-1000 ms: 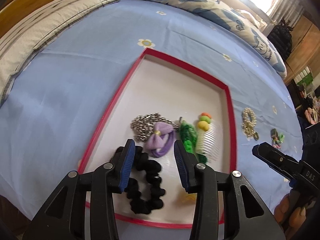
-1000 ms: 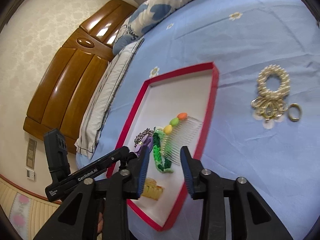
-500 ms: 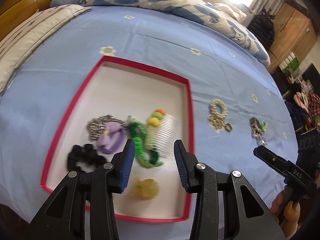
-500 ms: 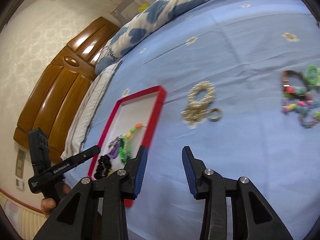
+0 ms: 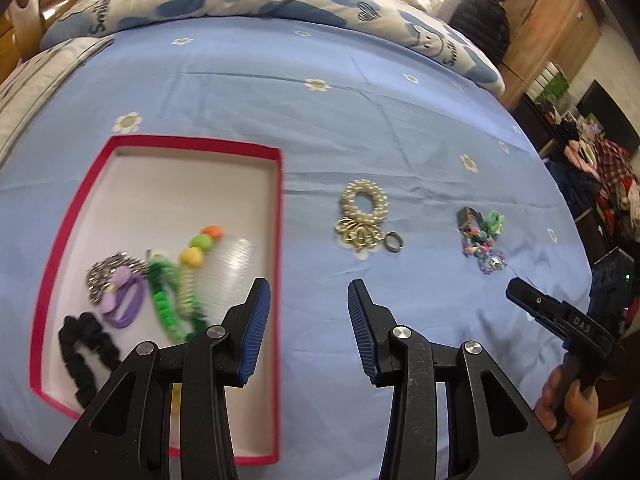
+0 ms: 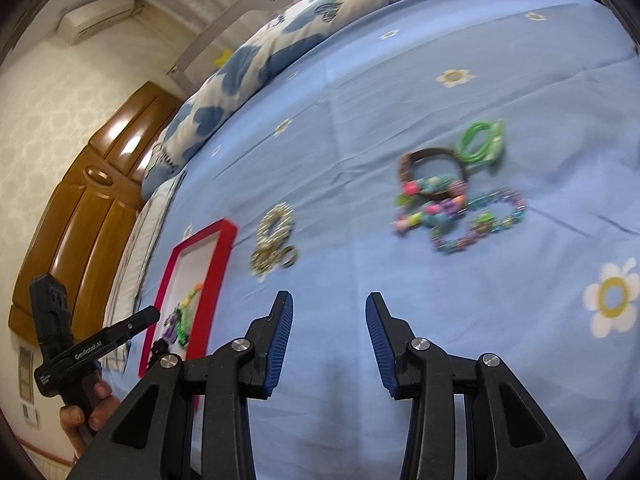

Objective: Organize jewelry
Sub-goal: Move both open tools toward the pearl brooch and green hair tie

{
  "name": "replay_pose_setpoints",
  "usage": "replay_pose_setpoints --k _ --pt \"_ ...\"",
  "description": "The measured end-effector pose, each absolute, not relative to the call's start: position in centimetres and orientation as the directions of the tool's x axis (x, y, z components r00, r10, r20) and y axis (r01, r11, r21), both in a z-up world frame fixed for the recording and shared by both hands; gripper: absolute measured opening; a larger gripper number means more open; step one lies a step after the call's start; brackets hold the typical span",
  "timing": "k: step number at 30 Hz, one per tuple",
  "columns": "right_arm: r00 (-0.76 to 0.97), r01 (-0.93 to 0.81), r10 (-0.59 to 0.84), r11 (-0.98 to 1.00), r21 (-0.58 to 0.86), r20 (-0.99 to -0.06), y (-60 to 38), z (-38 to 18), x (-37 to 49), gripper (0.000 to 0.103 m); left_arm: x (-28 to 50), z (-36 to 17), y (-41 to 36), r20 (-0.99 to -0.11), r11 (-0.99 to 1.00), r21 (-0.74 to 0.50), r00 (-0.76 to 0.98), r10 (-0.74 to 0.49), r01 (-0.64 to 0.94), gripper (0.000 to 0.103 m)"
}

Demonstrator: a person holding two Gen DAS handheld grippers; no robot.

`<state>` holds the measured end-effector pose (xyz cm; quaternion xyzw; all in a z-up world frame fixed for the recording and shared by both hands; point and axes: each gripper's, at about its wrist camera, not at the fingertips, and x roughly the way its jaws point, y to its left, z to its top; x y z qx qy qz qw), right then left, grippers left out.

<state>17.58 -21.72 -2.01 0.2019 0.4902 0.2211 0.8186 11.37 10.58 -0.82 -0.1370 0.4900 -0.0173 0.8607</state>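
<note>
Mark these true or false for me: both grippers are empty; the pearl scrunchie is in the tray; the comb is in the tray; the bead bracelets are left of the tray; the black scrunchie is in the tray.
1. Both grippers are empty. True: the left gripper and right gripper are open and hold nothing.
2. The pearl scrunchie is in the tray. False: it lies on the sheet, right of the tray.
3. The comb is in the tray. True.
4. The bead bracelets are left of the tray. False: they lie far right, beyond the pearl scrunchie.
5. The black scrunchie is in the tray. True.
</note>
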Motion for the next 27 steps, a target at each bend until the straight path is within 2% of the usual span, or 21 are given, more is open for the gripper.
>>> replay_pose_setpoints --k 27 --pt "0.524 -0.038 0.422 0.879 0.475 -0.74 -28.4 -2.8 25.8 0.041 22.5 -4.1 2.9 -0.871 0.974 -0.221 0.436 -0.224 0.059 0.038"
